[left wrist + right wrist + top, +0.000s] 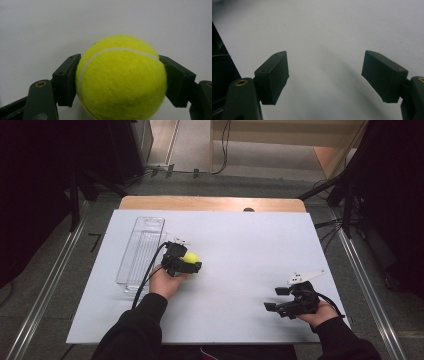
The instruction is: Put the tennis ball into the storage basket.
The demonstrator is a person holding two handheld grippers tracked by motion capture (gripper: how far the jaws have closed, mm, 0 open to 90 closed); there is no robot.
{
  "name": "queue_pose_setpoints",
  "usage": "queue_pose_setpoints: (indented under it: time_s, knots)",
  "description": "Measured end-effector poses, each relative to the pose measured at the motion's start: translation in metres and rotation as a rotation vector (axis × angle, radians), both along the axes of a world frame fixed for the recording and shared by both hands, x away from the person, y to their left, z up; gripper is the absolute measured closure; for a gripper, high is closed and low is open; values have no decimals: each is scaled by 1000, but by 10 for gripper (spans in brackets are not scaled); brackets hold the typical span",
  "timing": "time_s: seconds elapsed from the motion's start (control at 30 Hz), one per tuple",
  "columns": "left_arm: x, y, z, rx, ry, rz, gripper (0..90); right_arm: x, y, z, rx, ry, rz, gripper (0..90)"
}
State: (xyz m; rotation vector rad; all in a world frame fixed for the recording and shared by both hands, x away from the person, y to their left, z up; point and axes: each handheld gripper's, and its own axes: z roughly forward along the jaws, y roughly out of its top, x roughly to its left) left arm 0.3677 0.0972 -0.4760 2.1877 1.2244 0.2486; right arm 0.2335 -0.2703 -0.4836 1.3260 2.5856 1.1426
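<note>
Overhead, a person sits at a table covered by a pale white-grey sheet, with both forearms in dark sleeves reaching in from the near edge. Each hand holds a black two-jaw gripper.

At the left of the sheet, the left gripper is clamped on a bright yellow tennis ball. The left hand sits just behind it, and a black cable trails from the gripper back toward the sleeve. In the left gripper view, the tennis ball sits squarely between the two jaws, with one pad pressed against each side of its fuzzy surface. A white curved seam runs across the top of the ball. Behind it lies plain pale table surface.

Just beside that gripper, farther left, a clear plastic tray lies on the sheet. It is long and narrow, with its long side running away from the person. I cannot tell whether anything is in it.

At the right of the sheet, near the front edge and well apart from the ball, the right hand holds the right gripper. A grey three-cornered plate sits on top of it. In the right gripper view, the right gripper has its jaws spread wide with bare pale surface between them, gripping nothing.

Beyond the far edge of the table there is grey floor, dark equipment at both sides, and cables.
</note>
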Motion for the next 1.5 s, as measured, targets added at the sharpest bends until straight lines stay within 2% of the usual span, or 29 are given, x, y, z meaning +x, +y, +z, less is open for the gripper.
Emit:
queue_pose_setpoints:
  time_s: [0.23, 0.33, 0.53, 0.8, 1.03, 1.23, 1.4, 1.5]
  knots:
    - [-2, 1, 10, -13, 8, -32, 259, 0, 0, 0, 0, 1, 2, 196]
    - [-4, 1, 14, -10, -5, -38, 259, 0, 0, 0, 0, 1, 1, 197]
    - [-6, 3, 23, -18, -1, -57, 259, 0, 0, 0, 0, 1, 2, 196]
    - [-5, 10, 38, -43, 13, -75, 259, 0, 0, 0, -4, 4, 4, 196]
    - [-8, 10, 49, -29, 3, -99, 259, 0, 0, 0, -5, 3, 3, 196]
    - [-9, 11, 62, -37, -6, -117, 259, 0, 0, 0, -3, 1, 3, 197]
    - [-10, 11, 71, -42, 8, -122, 259, 0, 0, 0, -5, 3, 2, 196]
    - [-11, 13, 77, -46, 2, -126, 259, 0, 0, 0, -6, 2, 4, 197]
